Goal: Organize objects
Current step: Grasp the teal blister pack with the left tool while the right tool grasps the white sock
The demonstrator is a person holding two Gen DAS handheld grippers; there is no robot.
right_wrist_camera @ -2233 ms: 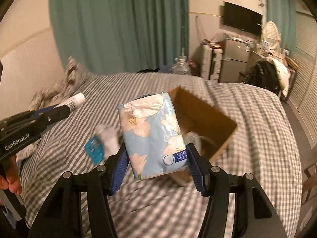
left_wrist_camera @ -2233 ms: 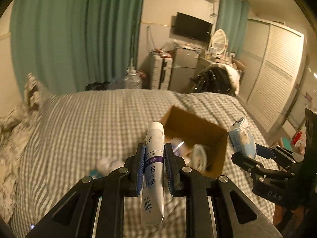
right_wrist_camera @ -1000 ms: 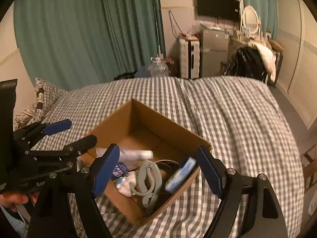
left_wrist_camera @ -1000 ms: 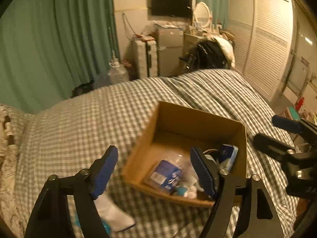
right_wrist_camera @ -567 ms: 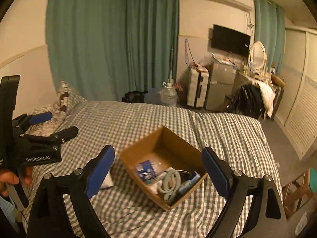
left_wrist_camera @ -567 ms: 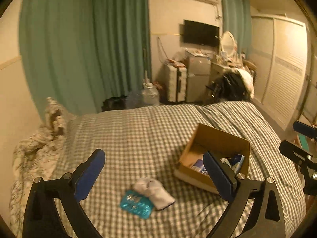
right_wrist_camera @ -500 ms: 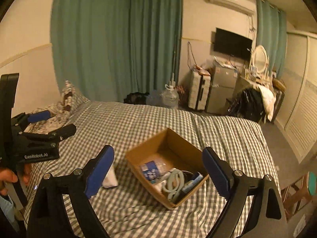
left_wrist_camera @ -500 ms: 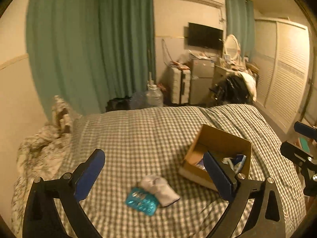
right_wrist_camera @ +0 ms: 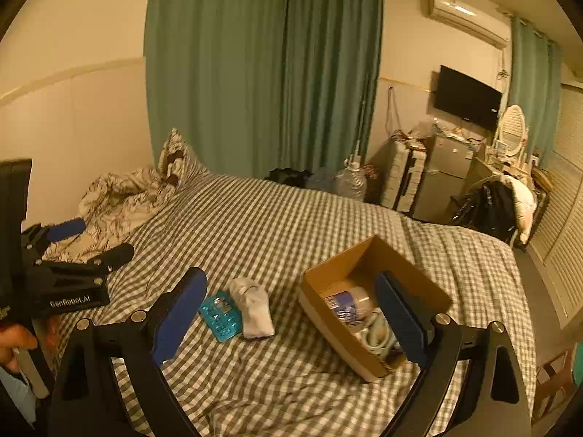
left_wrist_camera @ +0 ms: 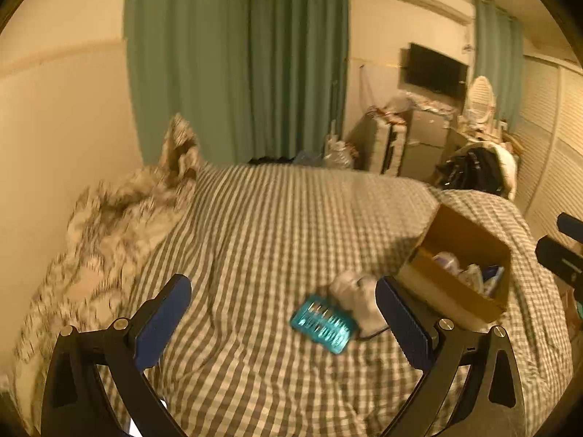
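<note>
A brown cardboard box (right_wrist_camera: pixel 408 269) sits on the checked bed and holds a blue-labelled bottle (right_wrist_camera: pixel 346 304), a pale cable coil and other items; it also shows in the left wrist view (left_wrist_camera: pixel 470 233). A teal blister pack (right_wrist_camera: pixel 220 315) and a white pouch (right_wrist_camera: pixel 253 307) lie side by side left of the box; both show in the left wrist view, the pack (left_wrist_camera: pixel 322 324) and the pouch (left_wrist_camera: pixel 359 298). My left gripper (left_wrist_camera: pixel 284 322) is open and empty above the bed. My right gripper (right_wrist_camera: pixel 291 313) is open and empty, held high over the box and pouch.
A crumpled patterned duvet and pillow (right_wrist_camera: pixel 124 196) lie at the bed's left by the wall. Green curtains (right_wrist_camera: pixel 262 69) hang behind. A fridge (right_wrist_camera: pixel 444 178), a suitcase, a water jug and a black bag stand beyond the bed's far right corner. Slatted wardrobe doors run along the right.
Earlier the left gripper held a white tube and the right a tissue pack; both went into the box. Both grippers then opened, pulled back and up, and the left has swung leftward.
</note>
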